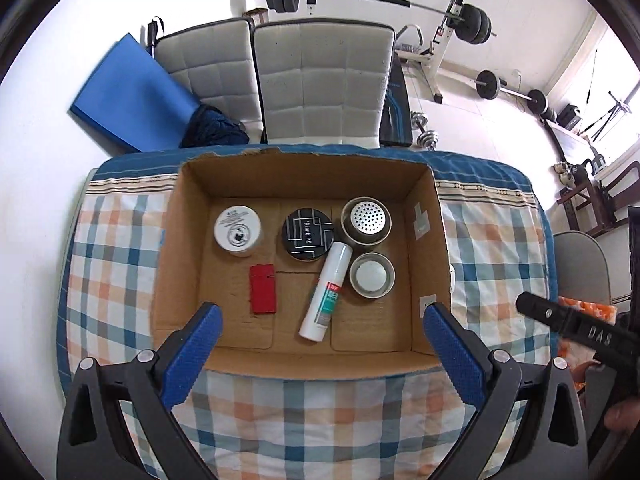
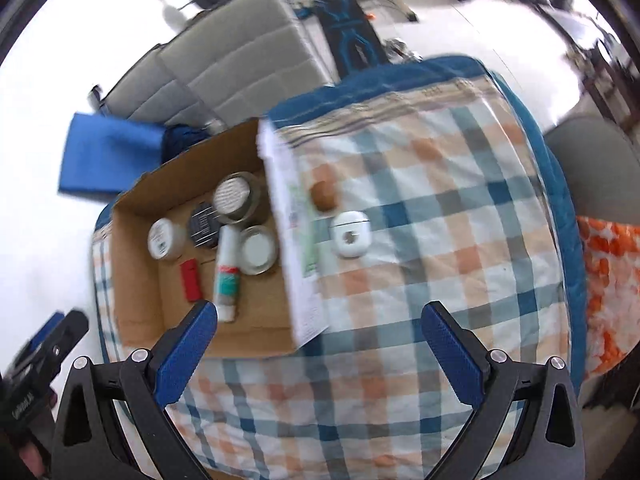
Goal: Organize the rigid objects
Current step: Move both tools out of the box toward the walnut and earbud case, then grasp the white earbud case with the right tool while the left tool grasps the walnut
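Two items lie outside the cardboard box [image 2: 296, 264], on the checked cloth of the table [image 2: 440, 240]: a white case [image 2: 351, 236] and a brown round object [image 2: 324, 195], both just beside the box's right wall. Risk: a claw descending there may strike that wall and shift the box, or roll the round object away. The right claw [image 2: 320, 328] is wide open, empty, touching nothing. The left claw [image 1: 322, 328], above the box, likewise.

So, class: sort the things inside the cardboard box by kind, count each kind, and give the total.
Round jars and tins: 4 (white jar, black tin, sieve-topped tin, grey tin)
Tubes: 1 (white tube)
Red blocks: 1 (red block)
Total: 6
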`<state>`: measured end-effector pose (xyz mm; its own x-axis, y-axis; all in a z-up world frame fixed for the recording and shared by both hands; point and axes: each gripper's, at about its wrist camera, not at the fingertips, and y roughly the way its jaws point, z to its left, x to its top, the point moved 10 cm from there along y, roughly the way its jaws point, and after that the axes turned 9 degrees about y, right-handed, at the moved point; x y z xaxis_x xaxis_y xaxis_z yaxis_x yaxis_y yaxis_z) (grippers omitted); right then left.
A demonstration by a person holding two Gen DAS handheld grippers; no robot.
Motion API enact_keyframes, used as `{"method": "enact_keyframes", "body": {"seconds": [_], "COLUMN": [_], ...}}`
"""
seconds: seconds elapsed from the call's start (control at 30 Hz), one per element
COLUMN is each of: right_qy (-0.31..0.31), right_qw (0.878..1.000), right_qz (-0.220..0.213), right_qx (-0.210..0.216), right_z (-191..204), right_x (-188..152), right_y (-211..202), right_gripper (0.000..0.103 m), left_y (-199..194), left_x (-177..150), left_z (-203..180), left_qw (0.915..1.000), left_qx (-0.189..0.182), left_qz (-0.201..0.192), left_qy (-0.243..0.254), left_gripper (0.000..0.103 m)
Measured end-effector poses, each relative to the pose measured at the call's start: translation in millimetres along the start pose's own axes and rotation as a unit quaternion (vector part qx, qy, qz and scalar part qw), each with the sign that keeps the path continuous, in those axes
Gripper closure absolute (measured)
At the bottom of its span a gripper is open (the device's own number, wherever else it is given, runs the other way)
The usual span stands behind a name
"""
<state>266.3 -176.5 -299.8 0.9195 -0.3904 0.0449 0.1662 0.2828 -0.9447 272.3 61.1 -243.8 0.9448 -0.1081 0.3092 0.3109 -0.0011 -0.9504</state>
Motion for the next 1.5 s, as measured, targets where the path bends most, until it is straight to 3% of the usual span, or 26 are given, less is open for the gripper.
{"method": "enact_keyframes", "body": {"seconds": [0.07, 0.13, 0.23, 0.47, 0.63, 0.77, 0.83, 0.97, 1.27, 1.4, 1.5], "right_qy": [0.017, 0.018, 0.021, 0.016, 0.006, -0.019, -0.042, -0.071, -0.023, 0.011, 0.019], "right_qw": [1.000, 0.999, 0.998, 0.995, 0.994, 0.995, 0.993, 0.989, 0.981, 0.983, 0.994], "right_qz": [0.011, 0.024, 0.054, 0.095, 0.109, 0.086, 0.078, 0.075, 0.052, 0.058, 0.023], "right_qx": [-0.007, -0.020, -0.028, -0.006, -0.016, -0.042, -0.077, -0.107, -0.186, -0.174, -0.103], "right_z": [-18.2, -30.6, -41.0, -33.8, -31.0, -29.2, -28.0, -34.1, -151.6, -163.2, -128.6], "right_x": [16.9, 30.3, 40.1, 41.7, 38.8, 44.8, 44.7, 36.3, 55.7, 61.4, 71.7], "right_y": [21.8, 49.1, 94.2, 158.5, 185.1, 186.8, 185.5, 179.7, 137.7, 122.4, 101.3], "right_gripper": [0.003, 0.016, 0.026, 0.032, 0.036, 0.043, 0.058, 0.058, 0.058, 0.057, 0.050], "left_y": [19.4, 36.1, 63.9, 104.7, 114.9, 117.0, 118.4, 116.1, 111.0, 110.3, 110.2], "left_x": [3.7, 5.7, 6.7, 4.6, 3.8, 4.2, 3.9, 4.3, 11.1, 13.6, 15.3], "left_z": [-7.7, -11.0, -13.3, -10.1, -4.5, -1.4, -1.3, -2.5, -11.6, -17.1, -18.9], "left_qw": [0.9999, 0.9996, 0.9985, 0.9943, 0.9919, 0.9910, 0.9909, 0.9910, 0.9938, 0.9946, 0.9940], "left_qx": [0.004, 0.012, 0.026, 0.066, 0.087, 0.096, 0.095, 0.095, 0.079, 0.071, 0.080], "left_qz": [0.014, 0.024, 0.048, 0.083, 0.091, 0.093, 0.094, 0.093, 0.077, 0.074, 0.072], "left_qy": [0.002, 0.002, 0.003, 0.010, 0.013, 0.013, 0.014, 0.017, 0.015, 0.013, 0.020], "left_gripper": [0.000, 0.000, 0.000, 0.000, 0.000, 0.000, 0.000, 0.000, 0.000, 0.000, 0.000]}}
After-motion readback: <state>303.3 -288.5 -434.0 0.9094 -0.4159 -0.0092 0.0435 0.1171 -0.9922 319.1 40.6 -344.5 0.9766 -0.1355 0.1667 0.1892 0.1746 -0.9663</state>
